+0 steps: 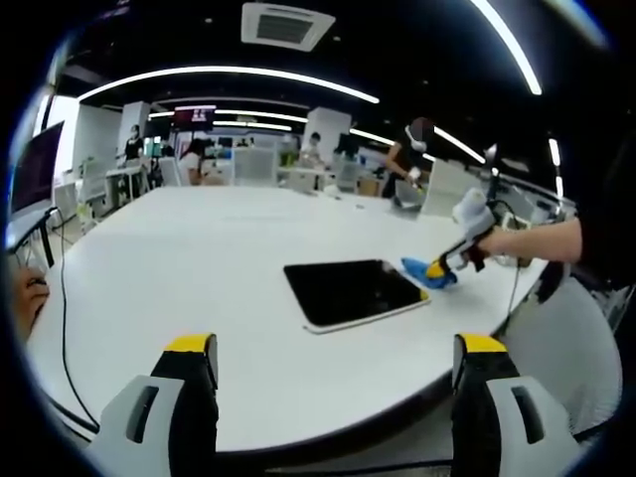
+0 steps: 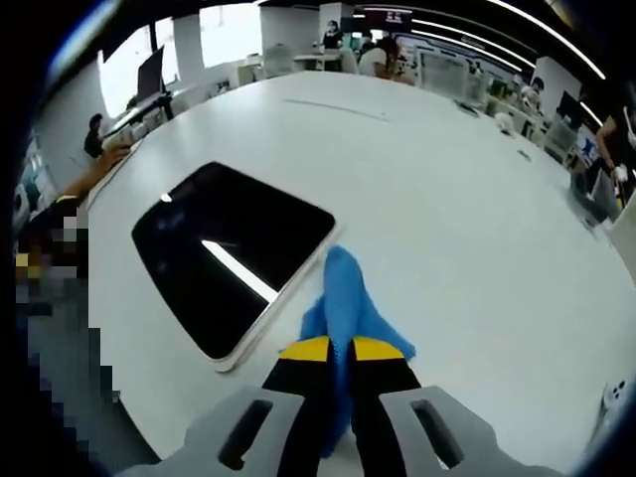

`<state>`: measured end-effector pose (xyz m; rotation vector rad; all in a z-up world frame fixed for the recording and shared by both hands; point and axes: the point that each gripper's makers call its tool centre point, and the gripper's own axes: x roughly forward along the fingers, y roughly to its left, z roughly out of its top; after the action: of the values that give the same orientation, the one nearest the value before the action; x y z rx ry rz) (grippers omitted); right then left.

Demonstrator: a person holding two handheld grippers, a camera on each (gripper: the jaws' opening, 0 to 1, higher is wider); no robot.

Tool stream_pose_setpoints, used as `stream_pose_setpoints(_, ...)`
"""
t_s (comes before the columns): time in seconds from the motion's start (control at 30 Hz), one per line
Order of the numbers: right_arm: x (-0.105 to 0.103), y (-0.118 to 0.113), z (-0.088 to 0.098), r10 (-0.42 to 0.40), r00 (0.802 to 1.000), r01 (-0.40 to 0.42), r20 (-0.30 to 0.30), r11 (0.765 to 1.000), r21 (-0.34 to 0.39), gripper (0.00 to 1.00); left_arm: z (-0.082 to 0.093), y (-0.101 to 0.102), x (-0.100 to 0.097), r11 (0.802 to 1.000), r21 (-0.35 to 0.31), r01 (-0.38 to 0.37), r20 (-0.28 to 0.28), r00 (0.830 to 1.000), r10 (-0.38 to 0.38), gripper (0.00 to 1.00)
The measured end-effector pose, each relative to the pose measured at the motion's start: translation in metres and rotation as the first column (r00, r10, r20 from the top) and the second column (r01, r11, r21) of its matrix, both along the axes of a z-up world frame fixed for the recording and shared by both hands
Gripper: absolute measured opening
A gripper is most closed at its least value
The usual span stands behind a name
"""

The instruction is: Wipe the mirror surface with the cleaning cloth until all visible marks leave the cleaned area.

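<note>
Right tongs (image 2: 340, 350) clamp the crumpled blue cleaning cloth (image 2: 345, 293), its free end touching the dark rectangular white-framed mirror's (image 2: 224, 253) rim, ready for wiping. Mirror lies flat on white tabletop (image 2: 447, 199). Left tongs (image 1: 336, 348) gape empty, held back.

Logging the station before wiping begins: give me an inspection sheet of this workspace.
Surface: white table, large, rounded edge.
Job's things: mirror lies flat, dark, reflecting a ceiling light; blue cloth on the table at the mirror's edge.
Clutter: nothing seen near the mirror.
Grippers: right gripper shut on the cloth; left gripper open, held off the table's near edge.
Cables: black cable across the table's far left edge.
Surroundings: open office, desks, monitors, people, strip lights.
</note>
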<state>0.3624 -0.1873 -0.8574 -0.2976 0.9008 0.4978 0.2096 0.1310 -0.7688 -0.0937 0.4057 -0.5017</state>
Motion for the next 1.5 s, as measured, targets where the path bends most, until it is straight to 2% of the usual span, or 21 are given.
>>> stream_pose_setpoints(0.27,0.005,0.007,0.012,0.012,1.000,-0.012,0.011,1.000,0.007,0.01,0.000,0.000,0.000,1.000,0.000,0.003,-0.001,1.000,-0.003,0.99)
stream_pose_setpoints(0.4,0.009,0.014,0.023,0.011,1.000,-0.012,0.020,0.999,0.047,0.01,0.000,0.000,0.000,1.000,-0.001,0.003,0.000,1.000,-0.003,0.99)
stream_pose_setpoints(0.73,0.015,0.028,0.036,0.038,0.999,-0.039,0.029,0.998,0.041,0.01,0.001,0.000,0.000,1.000,-0.006,0.000,0.004,1.000,0.000,0.99)
stream_pose_setpoints(1.03,0.035,0.049,0.059,0.047,0.997,-0.052,0.069,0.996,0.069,0.01,0.002,-0.002,0.000,1.000,-0.018,0.008,0.006,1.000,-0.008,0.98)
stream_pose_setpoints(1.17,0.045,0.060,0.057,0.041,0.997,-0.047,0.065,0.995,0.089,0.01,0.002,-0.001,0.000,1.000,-0.020,0.005,0.006,1.000,-0.005,0.98)
stream_pose_setpoints(1.3,0.057,0.069,0.042,0.051,0.998,-0.054,0.047,0.996,0.076,0.01,0.001,-0.001,0.000,1.000,-0.015,0.004,0.001,1.000,-0.004,0.98)
stream_pose_setpoints(1.37,0.052,0.077,0.038,0.048,0.998,-0.050,0.034,0.996,0.076,0.01,0.000,-0.002,-0.001,1.000,-0.009,0.010,-0.005,1.000,-0.010,0.98)
stream_pose_setpoints(1.5,0.061,0.078,0.021,0.044,0.999,-0.045,0.019,0.996,0.071,0.01,-0.001,-0.003,-0.002,1.000,-0.003,0.020,-0.012,1.000,-0.020,0.98)
